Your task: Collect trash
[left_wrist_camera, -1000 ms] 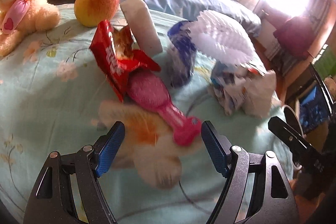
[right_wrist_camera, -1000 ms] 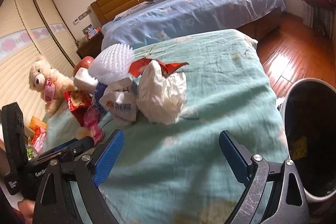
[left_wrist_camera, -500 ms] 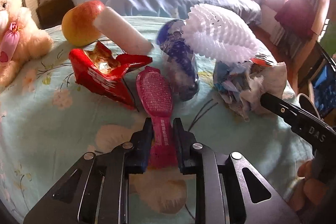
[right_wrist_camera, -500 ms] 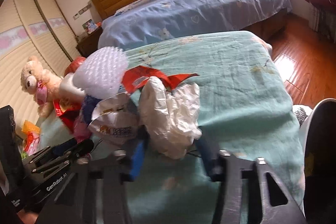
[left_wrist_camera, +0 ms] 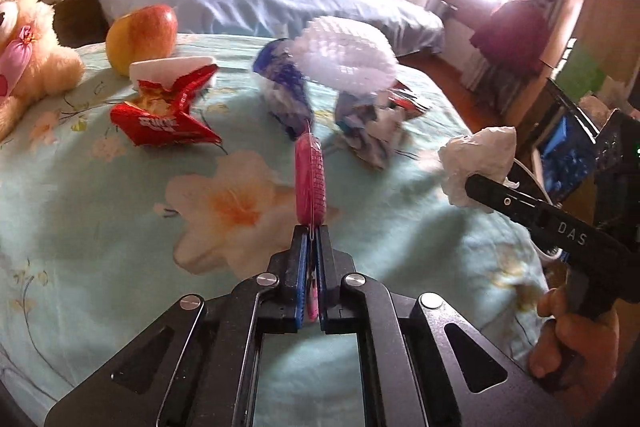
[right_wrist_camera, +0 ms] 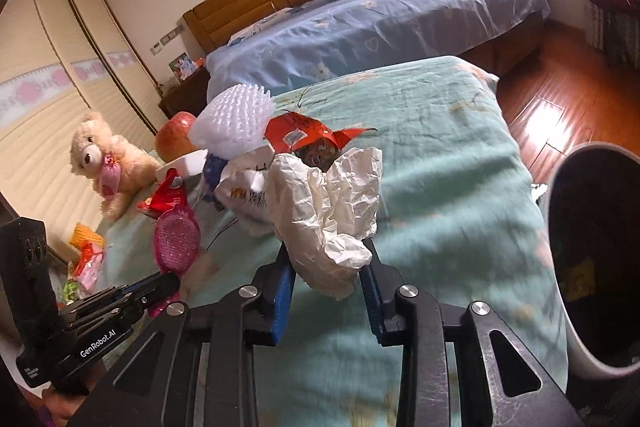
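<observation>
On the bedspread [left_wrist_camera: 80, 227], the apple [left_wrist_camera: 142, 37] lies behind the snack wrapper [left_wrist_camera: 164, 115], the teddy bear [left_wrist_camera: 28, 39] left of it.

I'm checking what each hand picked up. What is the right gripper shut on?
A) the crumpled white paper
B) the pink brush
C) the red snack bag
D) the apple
A: the right gripper has its blue pads pressed on both sides of the crumpled white paper, while the pink brush sits in the left gripper.
</observation>
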The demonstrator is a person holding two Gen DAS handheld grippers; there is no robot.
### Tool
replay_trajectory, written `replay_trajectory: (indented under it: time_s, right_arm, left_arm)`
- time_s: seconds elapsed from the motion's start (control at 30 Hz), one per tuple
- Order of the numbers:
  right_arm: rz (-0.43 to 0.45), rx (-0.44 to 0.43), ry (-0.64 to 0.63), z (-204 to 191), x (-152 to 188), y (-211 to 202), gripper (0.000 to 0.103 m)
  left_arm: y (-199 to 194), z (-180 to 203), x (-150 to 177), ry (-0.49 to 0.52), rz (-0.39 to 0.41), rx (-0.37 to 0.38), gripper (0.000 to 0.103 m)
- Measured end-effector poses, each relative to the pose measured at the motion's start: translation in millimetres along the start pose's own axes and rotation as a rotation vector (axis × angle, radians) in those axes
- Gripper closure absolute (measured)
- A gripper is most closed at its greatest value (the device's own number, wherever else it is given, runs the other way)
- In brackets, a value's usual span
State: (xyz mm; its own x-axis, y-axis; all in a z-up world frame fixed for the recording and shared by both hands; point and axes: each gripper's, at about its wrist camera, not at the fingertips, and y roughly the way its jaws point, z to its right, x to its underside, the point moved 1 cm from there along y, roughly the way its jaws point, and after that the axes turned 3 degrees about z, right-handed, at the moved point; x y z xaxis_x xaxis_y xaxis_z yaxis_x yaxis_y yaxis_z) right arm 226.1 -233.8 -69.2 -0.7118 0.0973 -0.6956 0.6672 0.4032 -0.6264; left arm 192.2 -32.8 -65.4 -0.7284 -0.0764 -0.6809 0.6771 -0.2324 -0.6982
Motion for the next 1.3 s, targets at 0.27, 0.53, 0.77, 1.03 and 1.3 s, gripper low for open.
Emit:
replay_trajectory:
  time_s: [0.27,0.53,0.77,1.03,1.3]
  right_arm:
    - [0.028,-0.001,0.037,7.3,12.9,-25.7,0.072]
    - [0.049,0.022,0.068,23.6,26.4,-47.6,0.072]
    - [0.083,0.071,0.093,41.7,33.3,-70.5,0.072]
    - [0.108,0.120,0.121,65.0,37.3,-89.5,0.072]
    - [0.132,0.167,0.148,88.5,39.7,-105.5,0.072]
  left_arm:
    - [-15.6,24.9,15.1,0.041,0.002,0.055,0.100]
    - [-17.4,61.2,24.0,0.098,-0.012,0.116,0.100]
    - [-12.8,90.2,26.4,0.137,-0.024,0.161,0.100]
    - [-4.3,117.2,22.0,0.170,-0.036,0.204,0.100]
    - [5.8,148.8,18.8,0.212,-0.051,0.238,0.100]
